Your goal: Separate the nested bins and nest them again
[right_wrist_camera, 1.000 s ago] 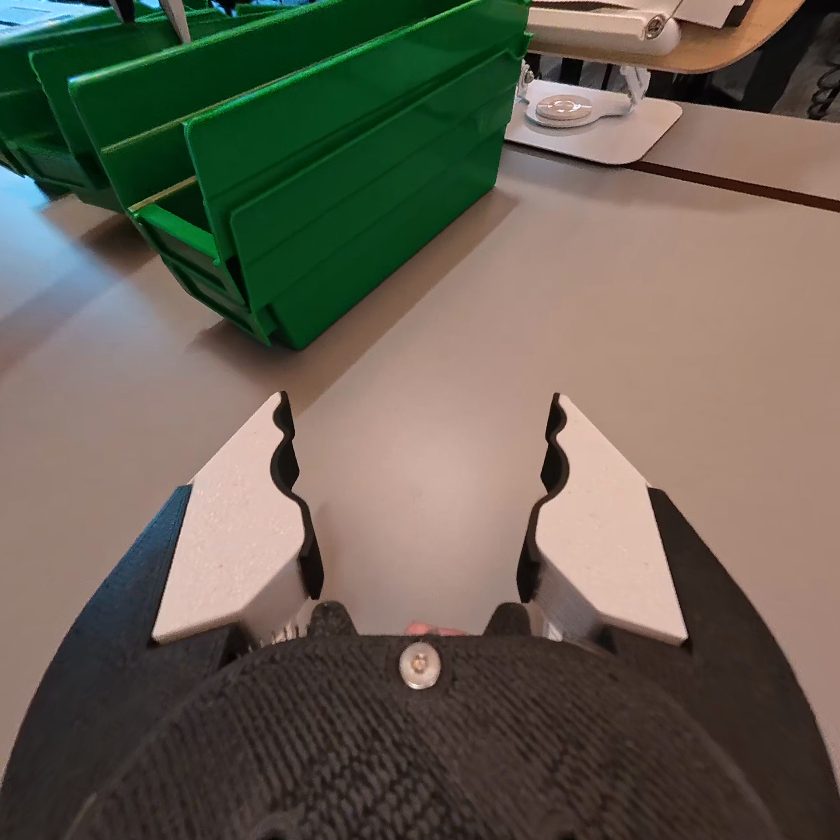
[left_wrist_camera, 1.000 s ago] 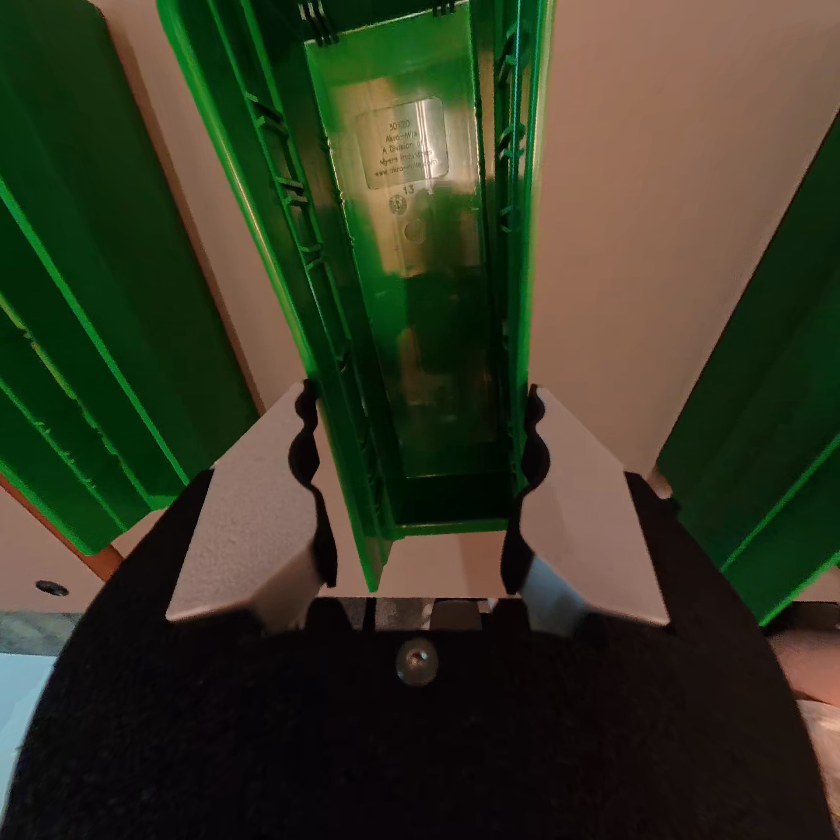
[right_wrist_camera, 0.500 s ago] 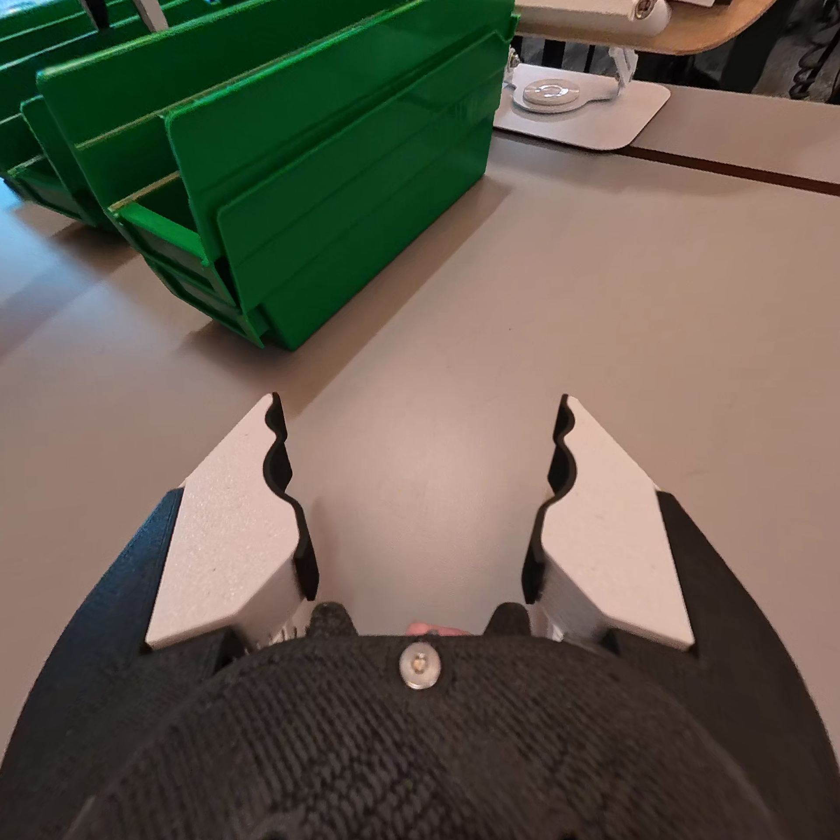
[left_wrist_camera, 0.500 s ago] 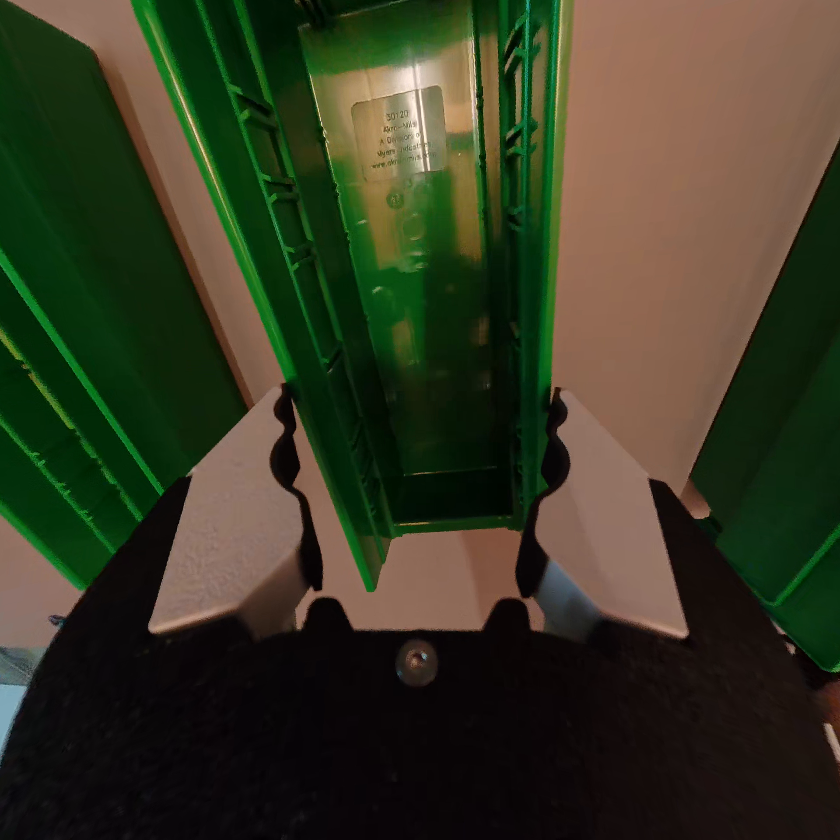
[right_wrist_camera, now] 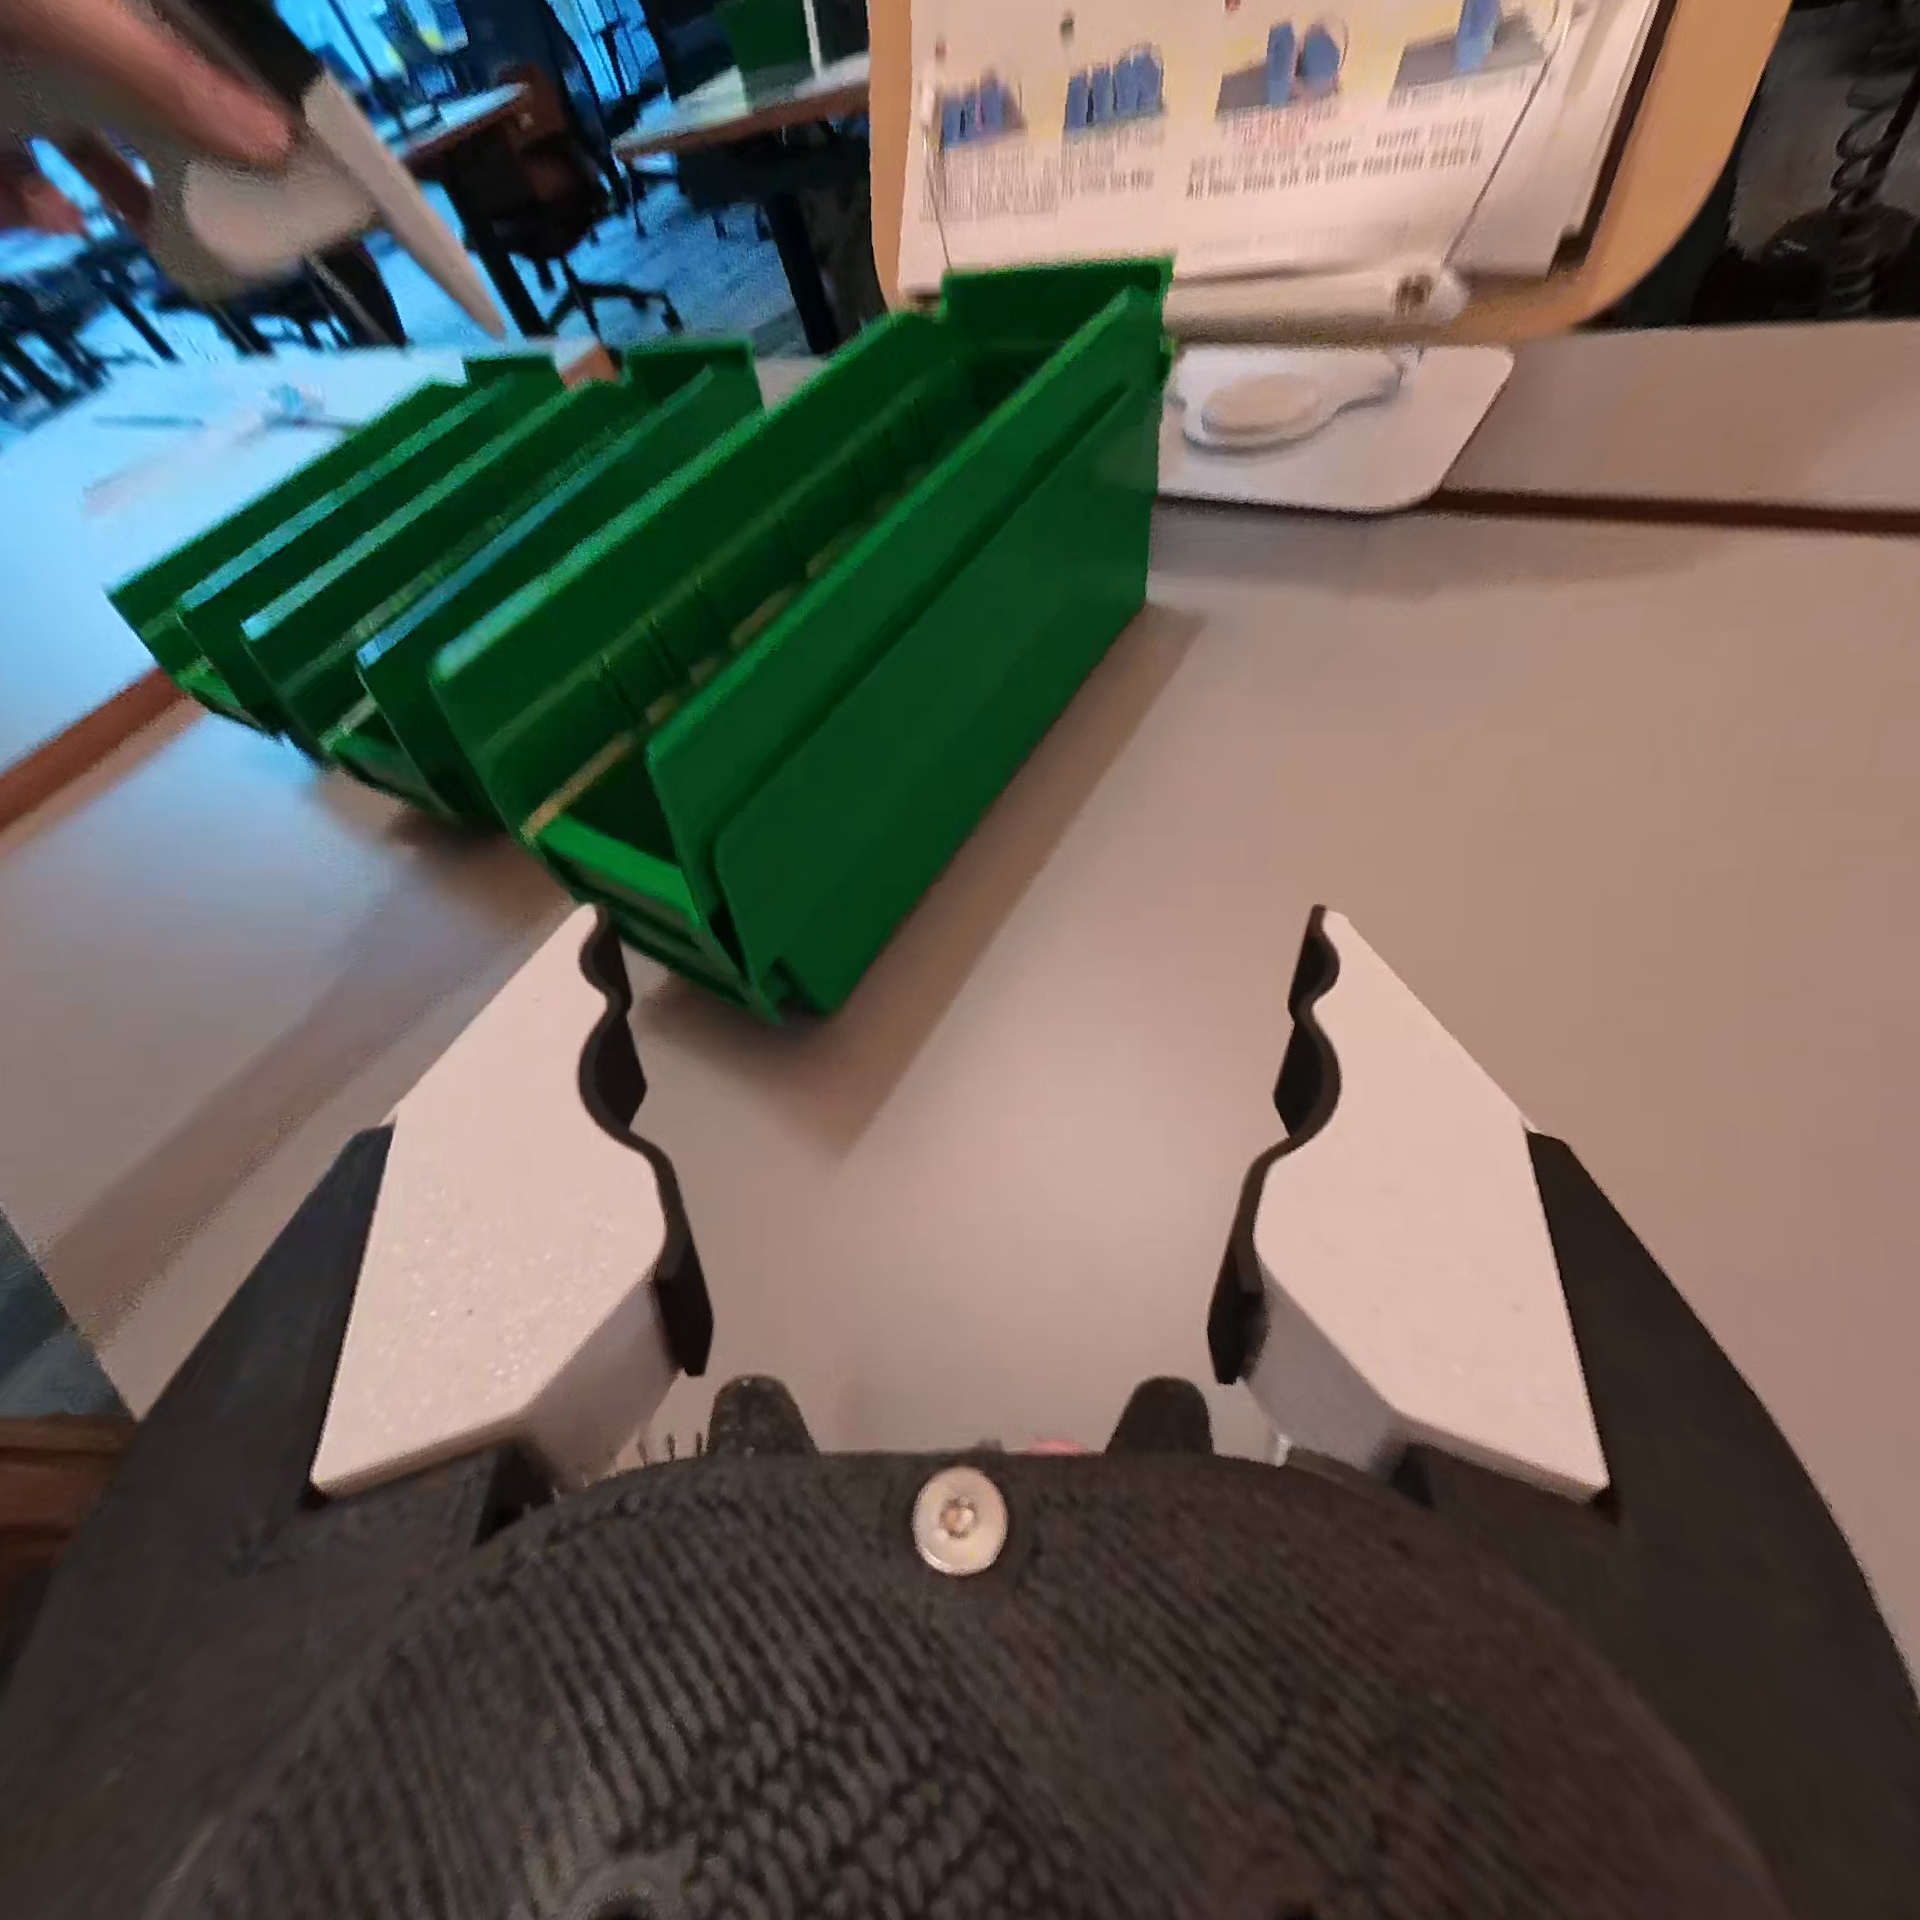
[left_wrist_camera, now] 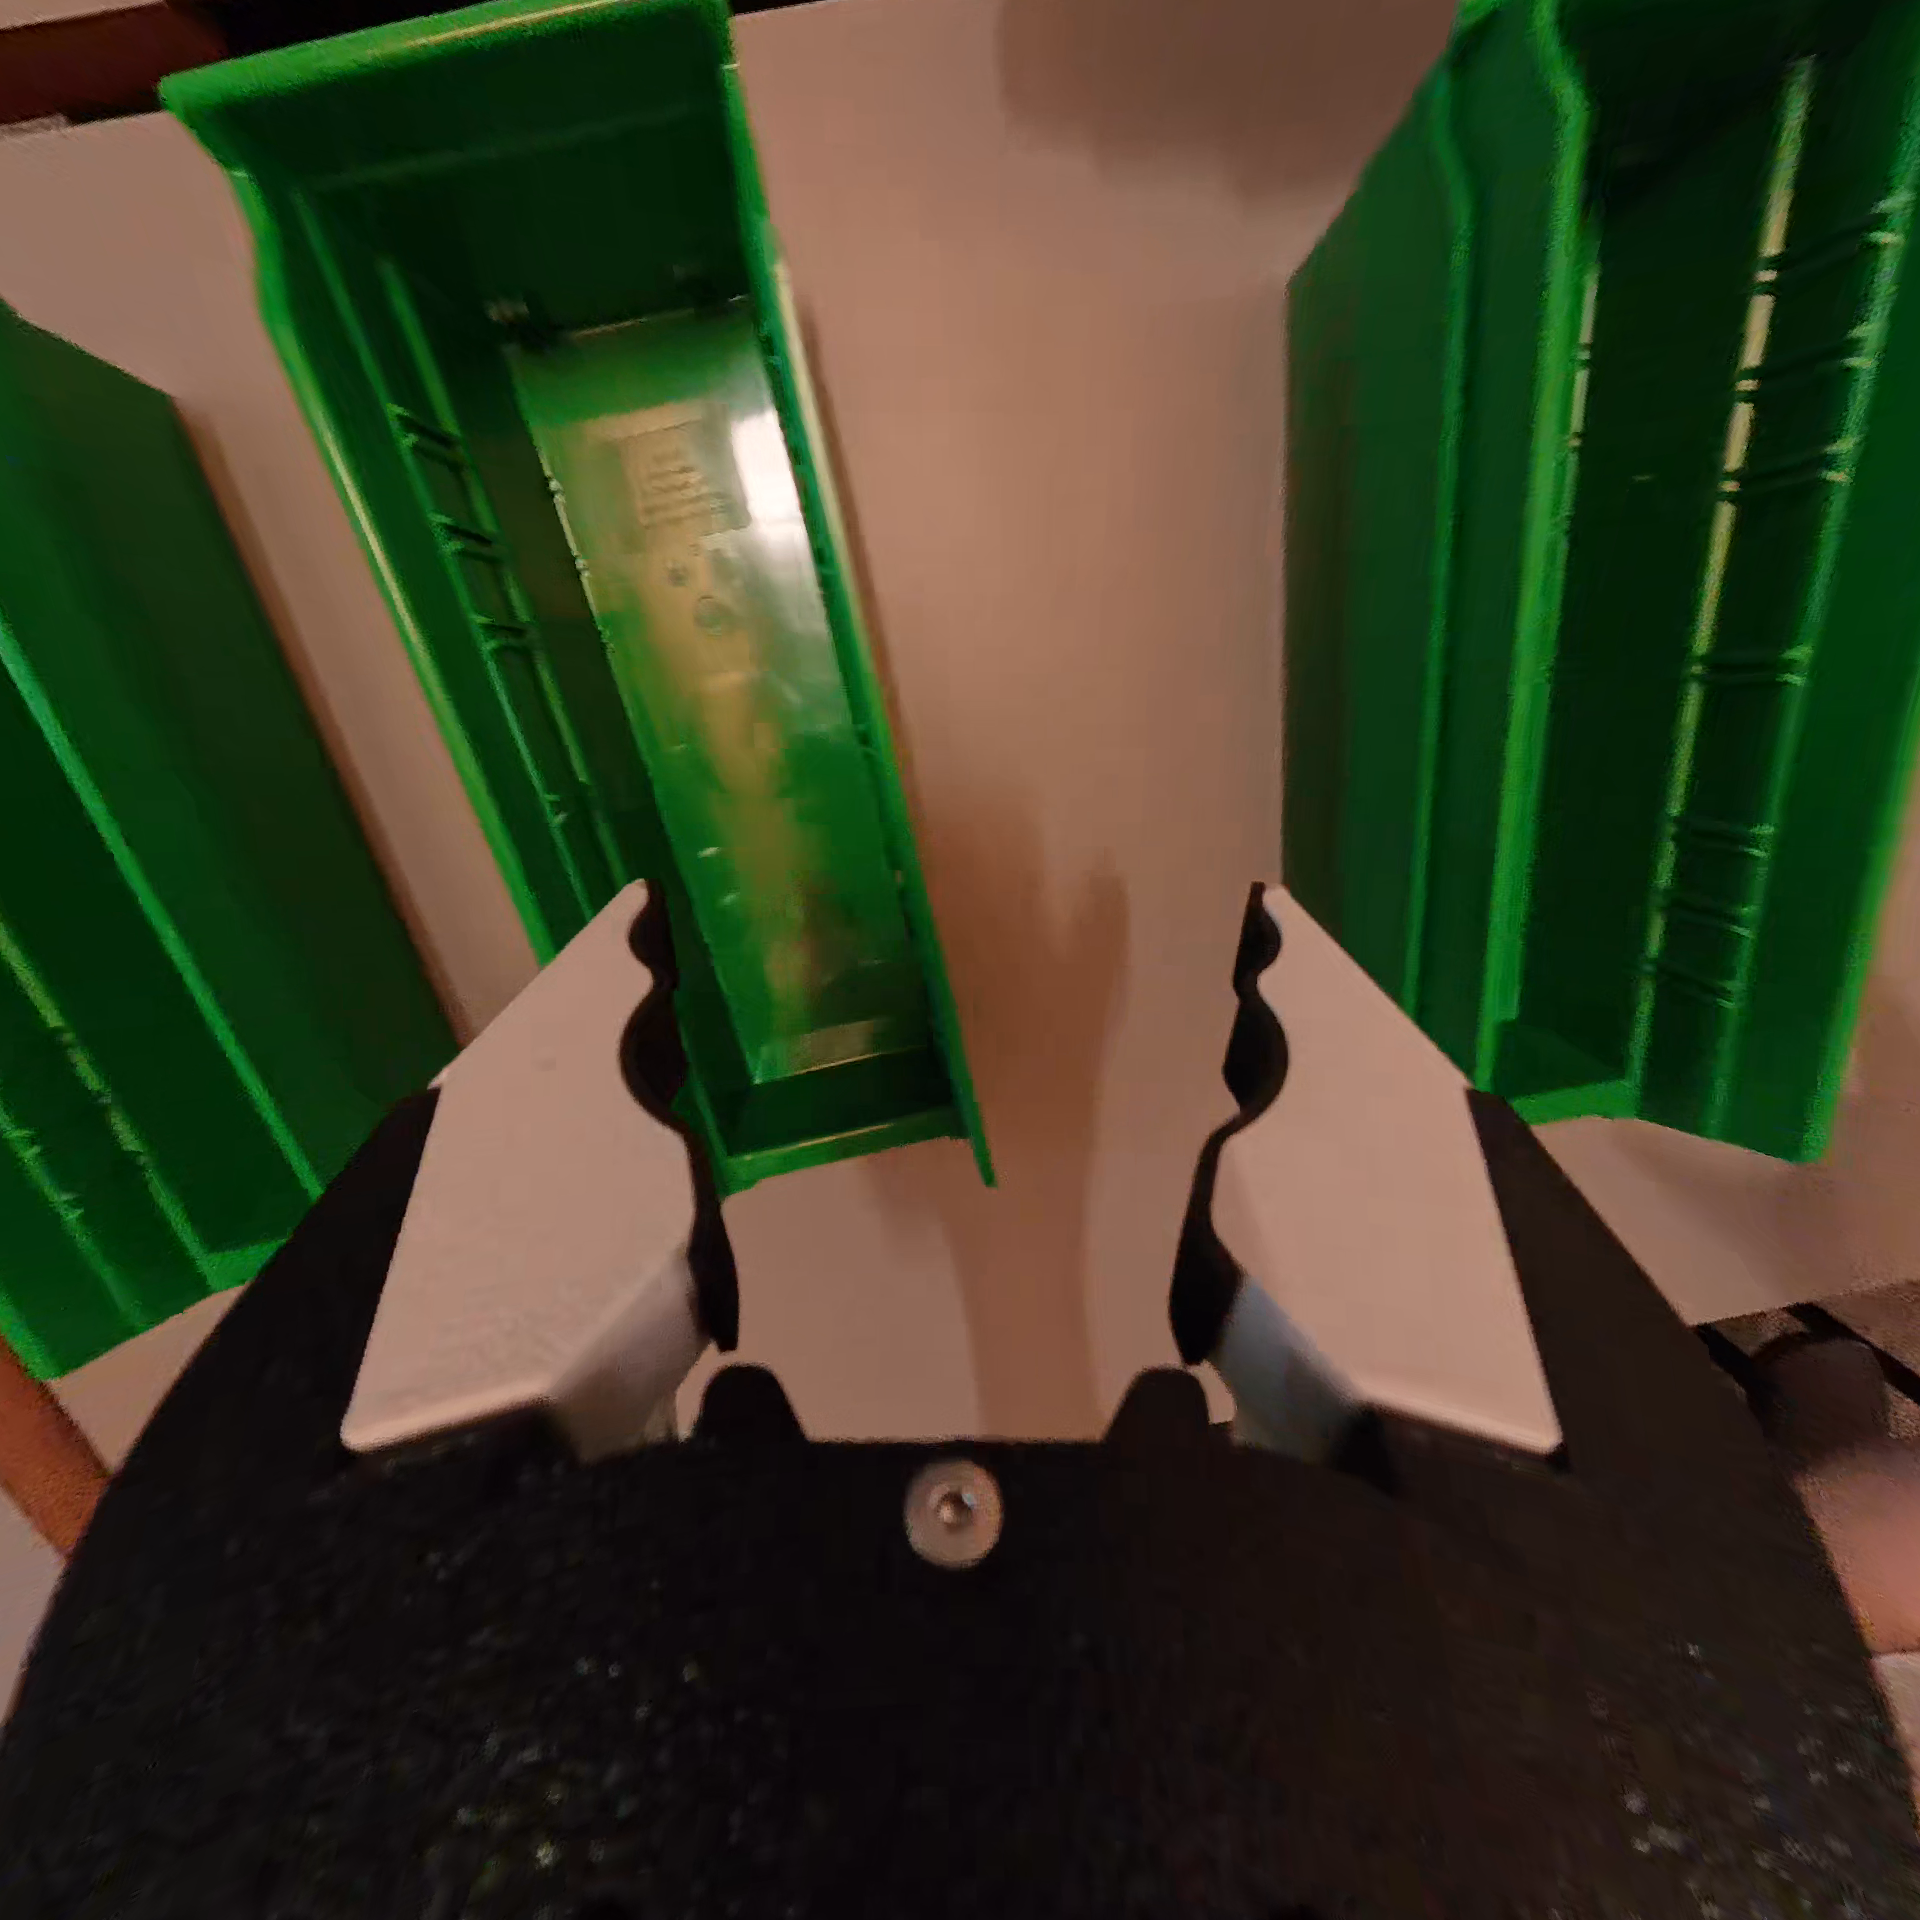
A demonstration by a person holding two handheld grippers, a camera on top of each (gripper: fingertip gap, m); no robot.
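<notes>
**Fingers Spread, Bins Separated**

Fingers of left gripper and right gripper are spread, holding nothing. Green bins stand side by side on the counter, upper centre of frame. Rigid, light, probably slick plastic: grip a thin side wall.

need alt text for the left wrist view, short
Looking down past the open, empty left tongs at three long green bins standing apart on a pale tabletop. The middle bin shows its glossy floor; a second bin lies left, a third bin right.
</notes>
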